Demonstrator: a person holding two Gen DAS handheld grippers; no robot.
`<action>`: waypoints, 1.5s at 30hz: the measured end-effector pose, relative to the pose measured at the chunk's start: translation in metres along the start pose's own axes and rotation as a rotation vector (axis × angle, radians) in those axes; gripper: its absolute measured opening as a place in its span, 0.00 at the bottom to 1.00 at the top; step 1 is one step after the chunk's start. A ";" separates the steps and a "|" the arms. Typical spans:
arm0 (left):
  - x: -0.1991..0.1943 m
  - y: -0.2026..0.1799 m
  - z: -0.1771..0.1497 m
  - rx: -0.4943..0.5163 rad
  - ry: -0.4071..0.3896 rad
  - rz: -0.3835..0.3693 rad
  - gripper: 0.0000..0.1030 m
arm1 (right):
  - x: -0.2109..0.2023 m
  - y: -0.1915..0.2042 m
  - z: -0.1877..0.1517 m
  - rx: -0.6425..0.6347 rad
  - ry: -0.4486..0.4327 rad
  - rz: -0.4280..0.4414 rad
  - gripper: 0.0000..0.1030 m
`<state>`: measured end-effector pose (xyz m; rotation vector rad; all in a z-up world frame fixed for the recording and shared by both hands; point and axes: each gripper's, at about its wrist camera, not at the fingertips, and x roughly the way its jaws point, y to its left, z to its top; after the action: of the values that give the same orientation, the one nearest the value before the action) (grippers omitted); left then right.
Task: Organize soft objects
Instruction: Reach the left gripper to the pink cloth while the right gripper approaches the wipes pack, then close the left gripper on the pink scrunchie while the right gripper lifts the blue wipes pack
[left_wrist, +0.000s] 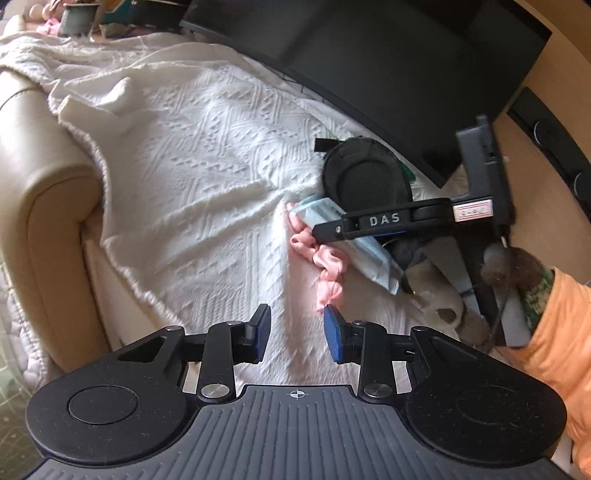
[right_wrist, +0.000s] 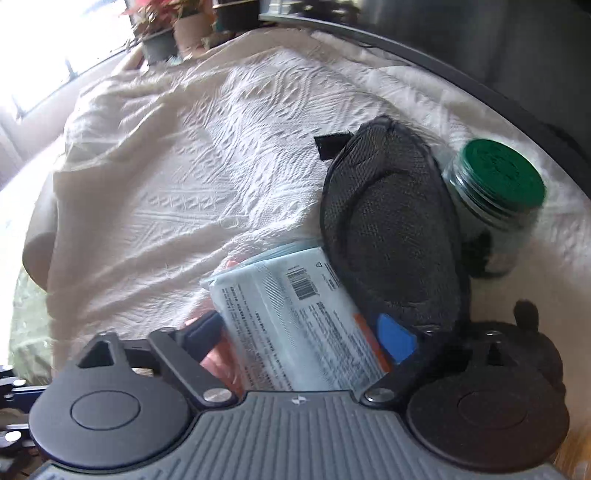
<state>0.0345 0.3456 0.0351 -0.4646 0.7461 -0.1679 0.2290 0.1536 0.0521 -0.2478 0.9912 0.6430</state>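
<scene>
**Q:** Jaws first: how do both grippers stand?

**A:** Parted, both of them. The left gripper (left_wrist: 296, 334) has its two blue pads apart over bare blanket, nothing between them; the tip of the pink fabric strip (left_wrist: 325, 266) lies just beside its right pad, and I cannot tell if it touches. The right gripper (right_wrist: 301, 334) is spread wide around the pale blue packet (right_wrist: 295, 317), one finger on each side. The pads do not visibly press it.

**Q:** Where are the soft things, and how many?

**A:** One packet, printed with text and a barcode, lying slanted on the white knitted blanket (left_wrist: 192, 158). One pink strip, twisted, running out from beneath the packet. One dark mesh pouch (right_wrist: 391, 236), rounded, touching the packet's far end.

**Q:** Anything else nearby?

**A:** One clear jar with a green lid (right_wrist: 498, 184), on its side just beyond the pouch. One cream-coloured item with holes (left_wrist: 439, 306) lies near the right hand in the left view; I cannot tell what it is.

**Q:** And around that?

**A:** The blanket covers a beige sofa (left_wrist: 48, 206). An orange sleeve (left_wrist: 557, 325) shows at the right edge. Potted plants (right_wrist: 166, 29) stand by the bright window, blurred beyond counting.
</scene>
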 end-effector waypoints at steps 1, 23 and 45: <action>-0.002 0.002 -0.001 -0.004 0.002 -0.003 0.33 | 0.002 0.002 -0.001 -0.016 0.013 -0.013 0.93; 0.031 0.001 0.009 -0.042 0.022 -0.135 0.33 | -0.069 0.001 -0.056 0.148 0.019 -0.072 0.67; 0.091 -0.106 0.014 0.187 0.066 -0.312 0.45 | -0.150 -0.040 -0.170 0.274 -0.141 -0.289 0.46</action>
<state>0.1121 0.2281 0.0374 -0.3961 0.7114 -0.5427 0.0777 -0.0164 0.0824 -0.0994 0.8752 0.2533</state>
